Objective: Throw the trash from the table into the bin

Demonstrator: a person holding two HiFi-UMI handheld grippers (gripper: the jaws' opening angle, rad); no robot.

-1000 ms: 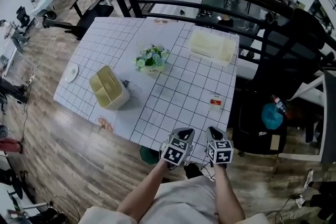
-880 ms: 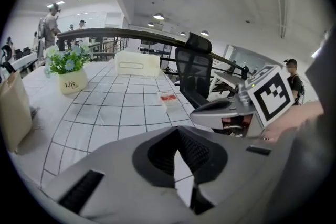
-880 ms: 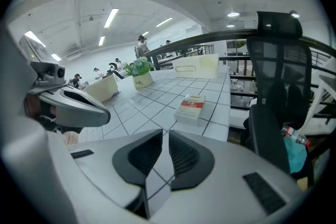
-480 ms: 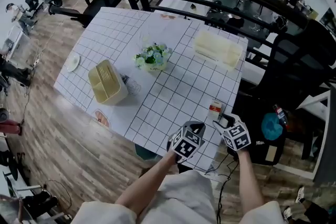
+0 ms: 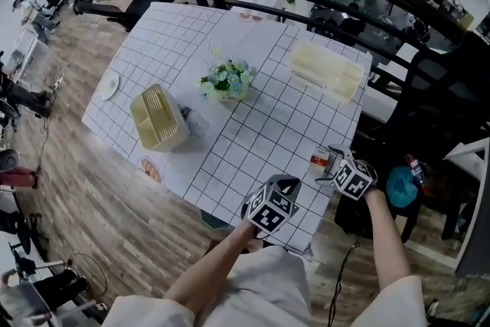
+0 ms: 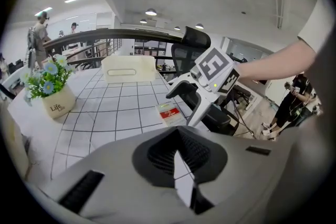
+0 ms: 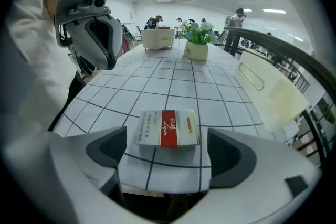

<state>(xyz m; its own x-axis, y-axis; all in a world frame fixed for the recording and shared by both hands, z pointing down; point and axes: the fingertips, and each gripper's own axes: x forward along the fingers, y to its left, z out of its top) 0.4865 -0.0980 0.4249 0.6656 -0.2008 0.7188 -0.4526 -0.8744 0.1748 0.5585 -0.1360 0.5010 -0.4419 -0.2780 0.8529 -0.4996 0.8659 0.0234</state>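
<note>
Gridded table (image 5: 260, 134), near edge: packet (image 7: 168, 127) flat. Right gripper (image 7: 167, 157) jaws just opened wide, packet between, untouched. Left gripper (image 6: 181, 165) jaws together. Advance, pinch sides squarely.

"Can you read the pack (image 5: 319, 161) from the head view?"

"No, the print's too small there. The bin (image 5: 348, 217) is half hidden behind the right forearm (image 5: 383, 233)."

"And the left gripper (image 6: 178, 136)?"

"From above, its cube (image 5: 269, 210) covers the jaws. In its own view, its body hides the table's (image 6: 105, 113) near edge."
</note>
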